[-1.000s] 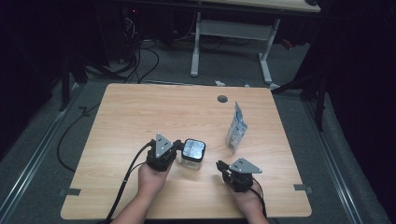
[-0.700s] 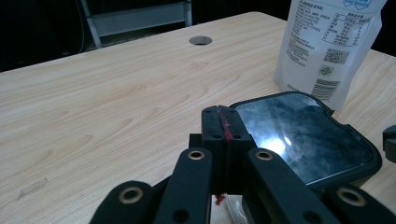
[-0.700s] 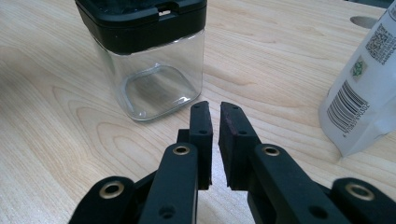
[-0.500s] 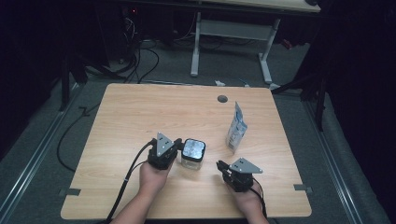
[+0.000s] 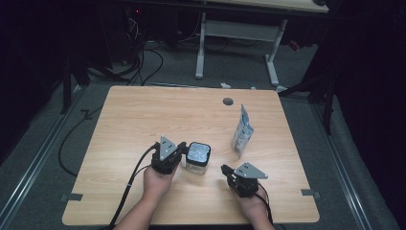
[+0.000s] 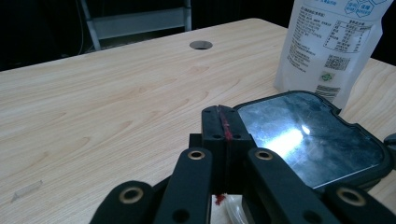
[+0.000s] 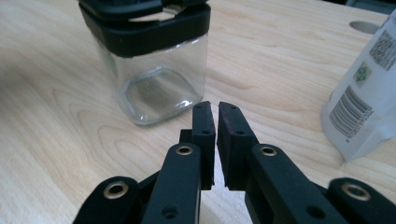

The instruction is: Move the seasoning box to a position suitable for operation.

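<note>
On the wooden table, seen from the high view, the person's left hand comes in from the bottom edge and holds the left gripper just left of the middle, its black cable trailing back toward the near left edge. Its jaws are pressed fully together, with nothing between them but a thin red line along the seam, as the left gripper view shows. The tips sit right at the left edge of the jar's black lid, whose shiny top reflects the light; whether they touch the rim I cannot tell.

Just right of that gripper stands the glass jar, square with rounded corners, upright and empty, near the front middle of the table. In the right gripper view the jar shows clear walls and a thick black collar at the top.

Farther right and a little nearer the person, the right hand holds the right gripper, which points left toward the jar and stays apart from it. Its jaws have just been closing and now stand nearly together, a narrow slit left between the pads, with nothing between them.

Beyond the right gripper, toward the far right of the table, a white and blue pouch stands upright, printed with a barcode and small text. A round cable hole lies in the tabletop behind it.
</note>
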